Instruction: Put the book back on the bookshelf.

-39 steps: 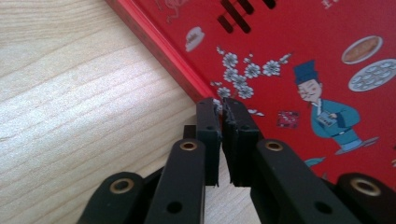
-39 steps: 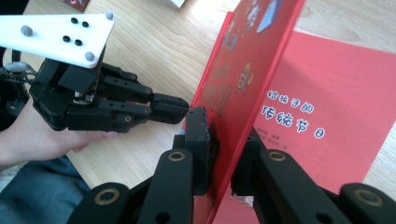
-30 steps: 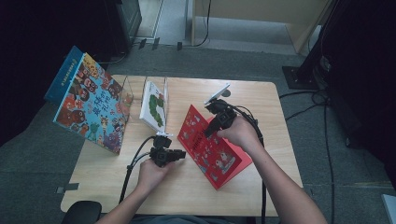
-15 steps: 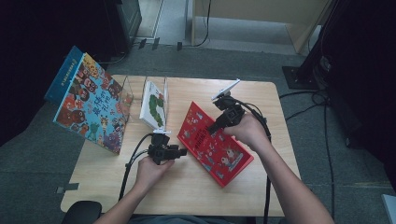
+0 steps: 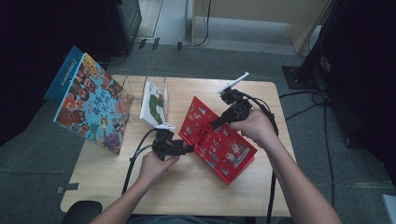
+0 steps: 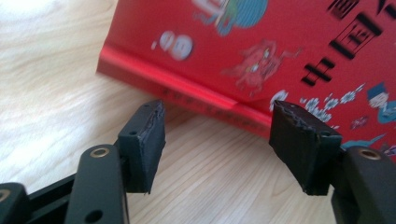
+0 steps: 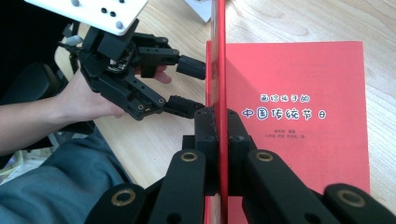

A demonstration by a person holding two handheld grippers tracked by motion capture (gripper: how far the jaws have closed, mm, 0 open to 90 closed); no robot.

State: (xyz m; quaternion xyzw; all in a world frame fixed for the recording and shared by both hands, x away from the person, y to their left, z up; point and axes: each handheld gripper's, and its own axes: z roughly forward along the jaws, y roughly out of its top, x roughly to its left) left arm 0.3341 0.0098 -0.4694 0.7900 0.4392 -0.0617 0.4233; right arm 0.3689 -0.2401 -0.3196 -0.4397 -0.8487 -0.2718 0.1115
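Note:
A red picture book [image 5: 219, 144] lies on the wooden table [image 5: 187, 191]. My right gripper [image 5: 215, 124] is shut on the top edge of its front cover and holds that cover lifted. In the right gripper view the cover [image 7: 218, 70] stands edge-on between the jaws of my right gripper [image 7: 218, 122], with a red title page [image 7: 299, 93] lying flat to its right. My left gripper [image 5: 189, 149] points at the book's left edge; its jaws have just been opening and nothing is between them. Ahead of the left gripper [image 6: 217, 126] is the red book [image 6: 261, 42], resting on the wood.
A large colourful book [image 5: 91, 105] leans at the table's left end. A white and green book [image 5: 154, 105] stands in a clear holder behind the left hand. Cables trail from both grippers toward the near edge. The other hand's gripper [image 7: 189, 87] stands close to the raised cover.
The left jaws have spread apart beside the book. The right gripper has risen and shifted right with the cover in its grip, and the book has moved with it.

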